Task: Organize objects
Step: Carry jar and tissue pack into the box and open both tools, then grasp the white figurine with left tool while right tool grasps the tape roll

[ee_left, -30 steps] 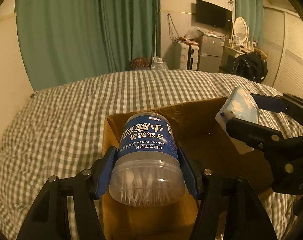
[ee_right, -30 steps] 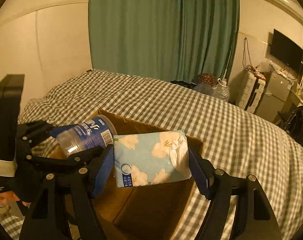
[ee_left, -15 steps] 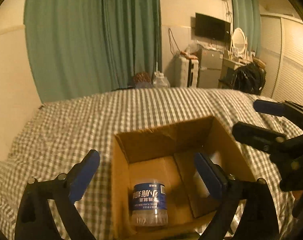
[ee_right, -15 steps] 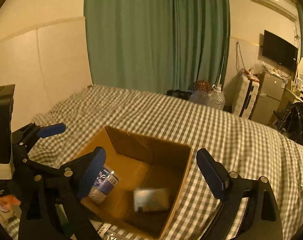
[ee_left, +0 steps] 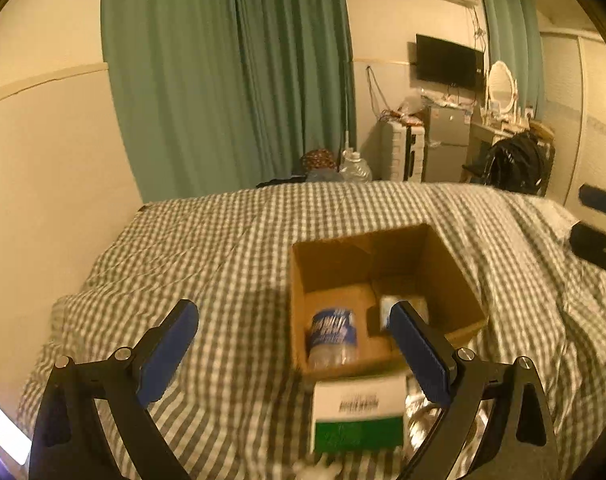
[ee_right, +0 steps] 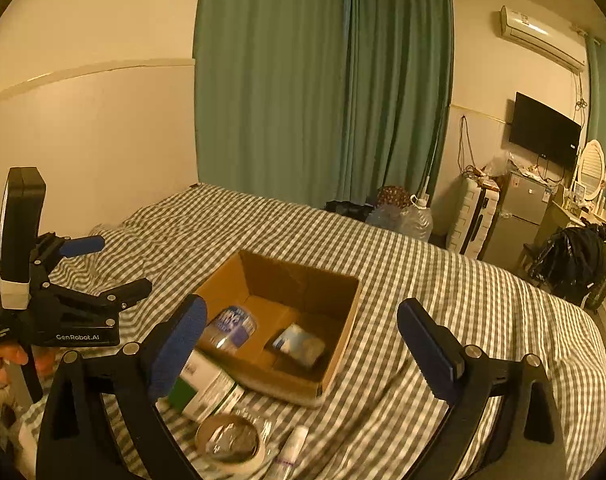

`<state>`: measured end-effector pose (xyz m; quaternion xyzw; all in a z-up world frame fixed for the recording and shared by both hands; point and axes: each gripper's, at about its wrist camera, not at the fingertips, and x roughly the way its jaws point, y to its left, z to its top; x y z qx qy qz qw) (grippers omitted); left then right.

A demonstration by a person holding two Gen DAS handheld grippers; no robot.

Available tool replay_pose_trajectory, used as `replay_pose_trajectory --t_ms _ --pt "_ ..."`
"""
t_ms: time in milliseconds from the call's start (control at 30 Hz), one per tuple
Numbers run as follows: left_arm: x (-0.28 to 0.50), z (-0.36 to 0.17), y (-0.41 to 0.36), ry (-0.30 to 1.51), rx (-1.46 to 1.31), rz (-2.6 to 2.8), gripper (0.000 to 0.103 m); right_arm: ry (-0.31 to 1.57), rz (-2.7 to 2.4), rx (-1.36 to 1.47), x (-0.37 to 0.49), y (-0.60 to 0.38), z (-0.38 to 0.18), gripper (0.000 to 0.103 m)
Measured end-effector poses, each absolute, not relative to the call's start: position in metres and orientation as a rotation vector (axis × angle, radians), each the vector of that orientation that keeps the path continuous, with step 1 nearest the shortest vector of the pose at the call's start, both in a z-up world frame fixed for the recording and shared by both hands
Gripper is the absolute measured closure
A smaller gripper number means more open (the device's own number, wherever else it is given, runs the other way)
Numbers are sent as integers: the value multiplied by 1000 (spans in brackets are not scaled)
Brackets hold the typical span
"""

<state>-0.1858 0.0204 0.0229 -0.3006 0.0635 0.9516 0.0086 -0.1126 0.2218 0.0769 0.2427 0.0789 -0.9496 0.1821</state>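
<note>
both hand-held grippers, left (ee_left: 293,354) & right (ee_right: 301,342), wide open, empty. next: green-white carton (ee_left: 358,416) by cardboard box (ee_right: 345,334); light, stiff; pinch across short sides.

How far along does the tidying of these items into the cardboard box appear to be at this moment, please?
Done: the floss jar and tissue pack lie inside the cardboard box. In hand: nothing; the left gripper and right gripper are both open and empty. Left: the green-and-white carton, tape roll and small tube remain on the checked bedcover beside the box.
</note>
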Motion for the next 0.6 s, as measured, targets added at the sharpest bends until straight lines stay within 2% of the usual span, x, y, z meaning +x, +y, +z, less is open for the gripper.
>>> replay_pose_trajectory --t_ms 167,367,600 --pt "-158 -4 16 211 -1006 2980 4 273 -2670 724 -88 215 48 5" --pt "-134 -68 12 220 -1145 2984 4 266 -2582 893 -85 203 -21 5" --pt "-124 -140 11 150 -1361 2843 4 290 -2465 1053 -91 182 -85 5"
